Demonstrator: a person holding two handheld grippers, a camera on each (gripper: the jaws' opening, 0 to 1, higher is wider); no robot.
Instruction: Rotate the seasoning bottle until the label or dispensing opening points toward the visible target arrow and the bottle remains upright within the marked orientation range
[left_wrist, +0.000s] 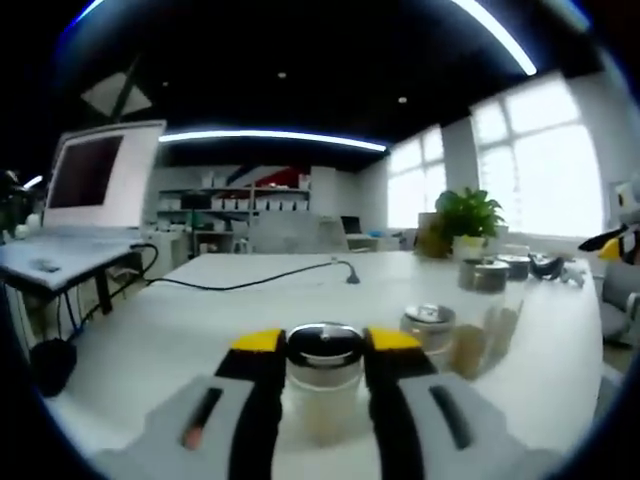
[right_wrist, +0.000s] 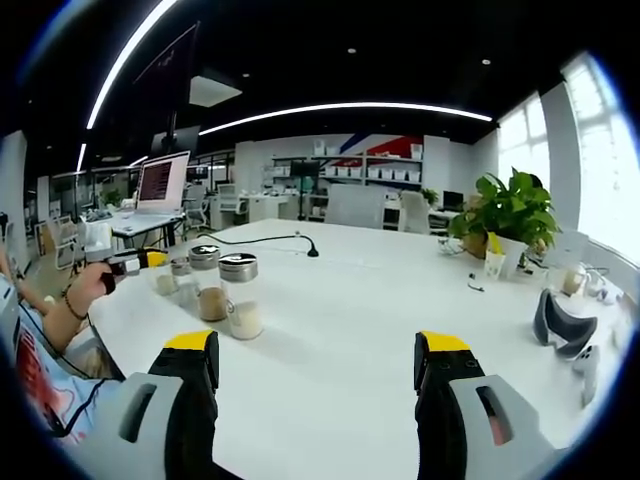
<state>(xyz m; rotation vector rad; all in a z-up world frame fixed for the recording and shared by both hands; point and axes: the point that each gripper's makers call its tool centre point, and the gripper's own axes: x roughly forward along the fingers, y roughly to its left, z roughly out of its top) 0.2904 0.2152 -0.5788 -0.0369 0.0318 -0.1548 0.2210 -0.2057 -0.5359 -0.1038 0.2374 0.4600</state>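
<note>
White table (right_wrist: 350, 300): your left gripper (left_wrist: 324, 352) clamps the upright seasoning bottle (left_wrist: 324, 385) near its edge; your right gripper (right_wrist: 318, 350) hovers level, jaws spread wide.

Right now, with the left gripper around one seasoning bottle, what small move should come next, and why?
Probably a slow twist of the left gripper about the upright axis of the seasoning bottle. Its jaws sit on both sides of that bottle, which stands upright on the white table. No label or arrow can be made out, so turn a little, then check. The right gripper is open above bare table.
</note>
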